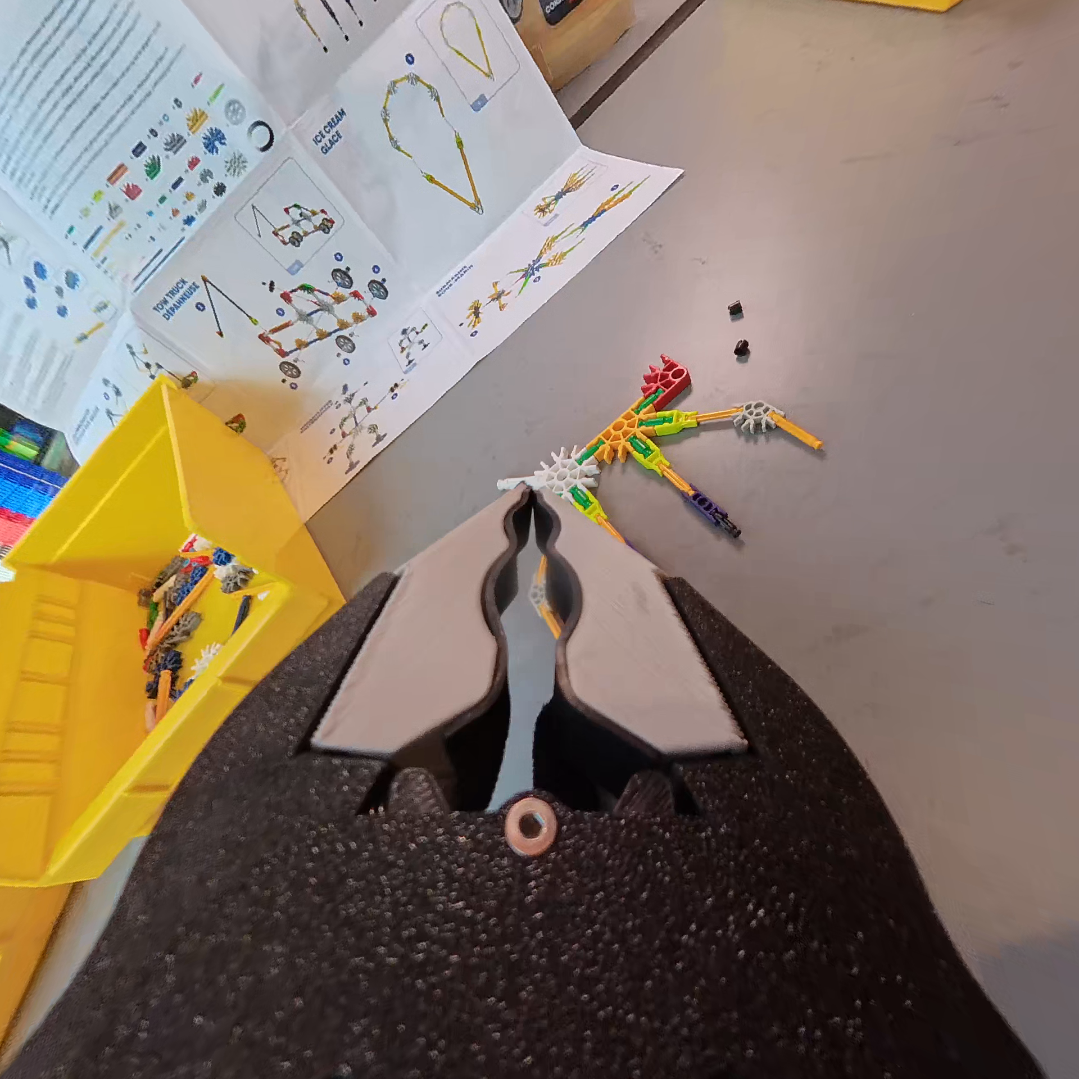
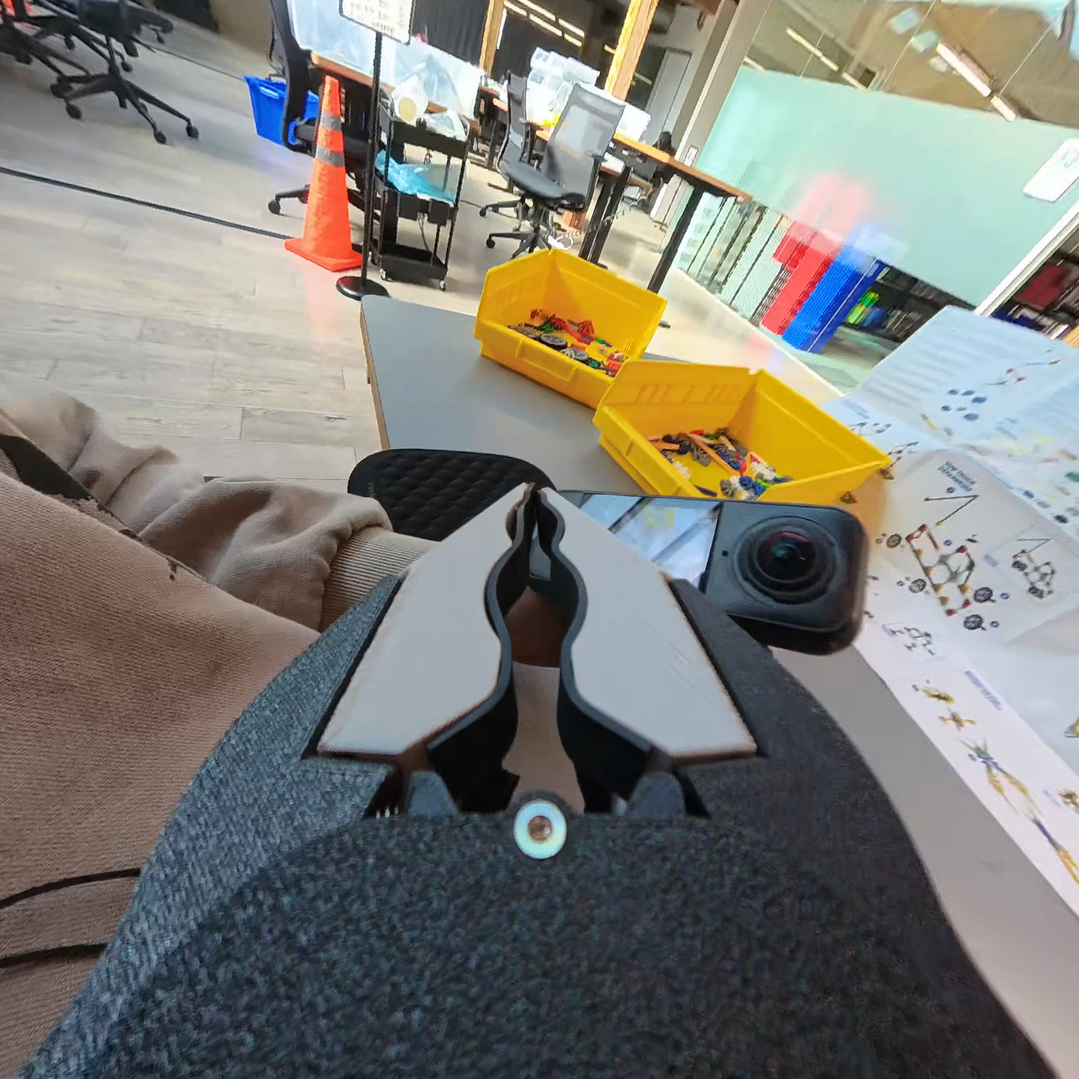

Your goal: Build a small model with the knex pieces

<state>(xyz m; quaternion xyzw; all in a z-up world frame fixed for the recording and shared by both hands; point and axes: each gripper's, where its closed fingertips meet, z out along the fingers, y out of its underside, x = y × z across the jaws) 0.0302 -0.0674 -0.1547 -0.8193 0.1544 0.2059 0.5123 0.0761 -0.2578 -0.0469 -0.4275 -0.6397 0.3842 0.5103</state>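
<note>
The left gripper (image 1: 532,496) is pressing its two fingertips together on a short white rod (image 1: 514,483) that is sticking out of the white snowflake connector (image 1: 566,474) of a small rod-and-connector model (image 1: 636,444) lying on the grey table (image 1: 876,642). The rest of the model is spreading out beyond and to the right of the fingertips: an orange connector, a red connector at the far end, a grey connector on a yellow rod, and a purple piece. Part of the model is also showing in the gap between the fingers. Two small black pieces (image 1: 738,327) are lying farther out to the right, apart from the model. An unfolded instruction sheet (image 1: 362,233) is lying ahead and to the left of the fingers, and a yellow bin (image 1: 175,525) of loose parts is sitting close on the left. The right gripper (image 2: 536,493) is closing to its tips with nothing visible between them. Just beyond its fingers the left gripper's body and camera (image 2: 782,554) are showing, with a beige sleeve (image 2: 175,554) to the left. Farther ahead two yellow bins (image 2: 642,403) of parts are standing on the table, with the sheet to their right.
</note>
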